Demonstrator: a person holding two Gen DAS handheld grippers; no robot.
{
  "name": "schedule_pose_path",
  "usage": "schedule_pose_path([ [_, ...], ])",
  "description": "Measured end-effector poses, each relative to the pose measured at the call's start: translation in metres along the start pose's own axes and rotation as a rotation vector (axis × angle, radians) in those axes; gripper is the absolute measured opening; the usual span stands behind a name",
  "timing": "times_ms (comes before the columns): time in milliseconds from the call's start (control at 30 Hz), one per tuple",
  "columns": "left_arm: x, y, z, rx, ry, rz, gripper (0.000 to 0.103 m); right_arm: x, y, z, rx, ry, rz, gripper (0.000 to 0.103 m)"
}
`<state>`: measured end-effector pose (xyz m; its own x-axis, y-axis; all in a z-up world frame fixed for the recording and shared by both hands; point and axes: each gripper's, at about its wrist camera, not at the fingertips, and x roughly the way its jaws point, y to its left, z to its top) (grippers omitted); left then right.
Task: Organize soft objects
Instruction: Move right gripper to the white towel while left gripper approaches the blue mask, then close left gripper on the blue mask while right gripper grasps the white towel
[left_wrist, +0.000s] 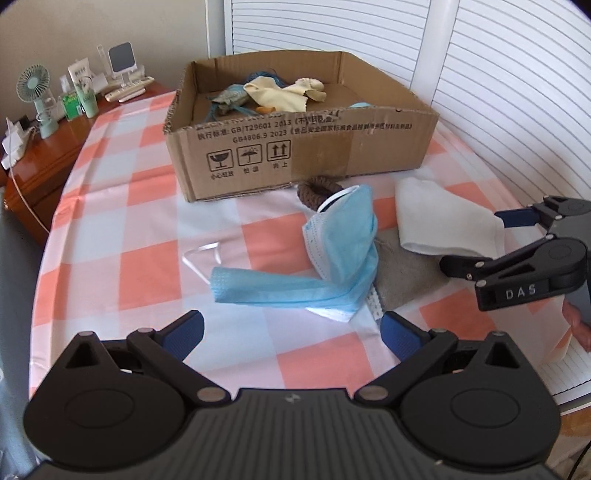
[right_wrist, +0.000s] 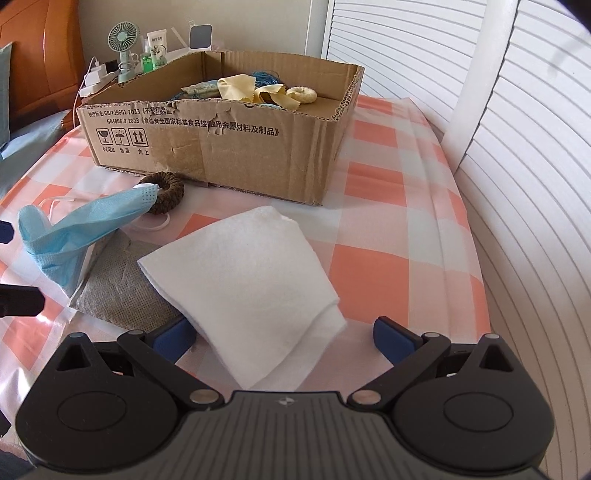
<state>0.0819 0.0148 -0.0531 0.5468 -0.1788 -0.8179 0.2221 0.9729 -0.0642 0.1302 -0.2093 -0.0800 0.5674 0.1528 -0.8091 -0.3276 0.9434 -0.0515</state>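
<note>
A blue face mask (left_wrist: 332, 254) lies crumpled on the checked tablecloth, just ahead of my open left gripper (left_wrist: 291, 328); it also shows in the right wrist view (right_wrist: 74, 229). A folded white cloth (right_wrist: 251, 288) lies between the fingers of my open right gripper (right_wrist: 284, 338), which is not closed on it; the cloth and the right gripper (left_wrist: 476, 240) also show in the left wrist view (left_wrist: 443, 221). A grey cloth (right_wrist: 122, 288) lies under both. A brown ring (right_wrist: 164, 192) sits by the cardboard box (right_wrist: 258, 158), which holds several soft items.
The box (left_wrist: 369, 147) stands at the far side of the table. A wooden side table (left_wrist: 44, 155) at the left holds a small fan (left_wrist: 37, 96) and bottles. White slatted panels (right_wrist: 535, 184) close off the right side.
</note>
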Motion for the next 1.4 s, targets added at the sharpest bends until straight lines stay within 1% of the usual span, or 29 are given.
schedule_pose_path([
  [167,0.012,-0.006,0.014,0.006,0.0,-0.059,0.101,-0.001,-0.001,-0.003,0.004,-0.016,0.003,0.103],
  [233,0.017,-0.008,0.019,0.011,0.0,-0.064,0.101,-0.001,-0.001,-0.004,0.004,-0.023,0.002,0.103],
  [400,0.032,-0.014,0.031,0.033,0.004,-0.04,0.101,-0.002,-0.001,-0.007,0.003,-0.033,0.003,0.103],
  [500,0.037,-0.013,0.034,0.02,0.0,-0.016,0.101,-0.003,-0.002,-0.008,0.0,-0.037,0.007,0.103],
  [667,0.037,-0.001,0.031,0.0,0.006,0.001,0.101,-0.004,-0.003,-0.009,-0.008,-0.038,0.012,0.103],
  [833,0.035,0.018,0.027,-0.029,0.008,0.053,0.101,-0.004,-0.003,-0.009,-0.013,-0.039,0.012,0.103],
  [933,0.035,0.026,0.026,-0.039,0.014,0.083,0.101,-0.004,-0.002,-0.007,-0.036,-0.032,0.013,0.103],
  [1033,0.035,0.029,0.026,-0.044,0.016,0.083,0.101,-0.004,0.0,-0.002,-0.097,-0.021,0.025,0.103],
  [1233,0.037,0.027,0.024,-0.048,0.017,0.072,0.101,-0.002,0.0,0.011,-0.198,-0.002,0.107,0.103],
  [1400,0.041,0.029,0.023,-0.053,0.026,0.069,0.101,0.01,-0.006,0.021,-0.22,0.005,0.19,0.103],
])
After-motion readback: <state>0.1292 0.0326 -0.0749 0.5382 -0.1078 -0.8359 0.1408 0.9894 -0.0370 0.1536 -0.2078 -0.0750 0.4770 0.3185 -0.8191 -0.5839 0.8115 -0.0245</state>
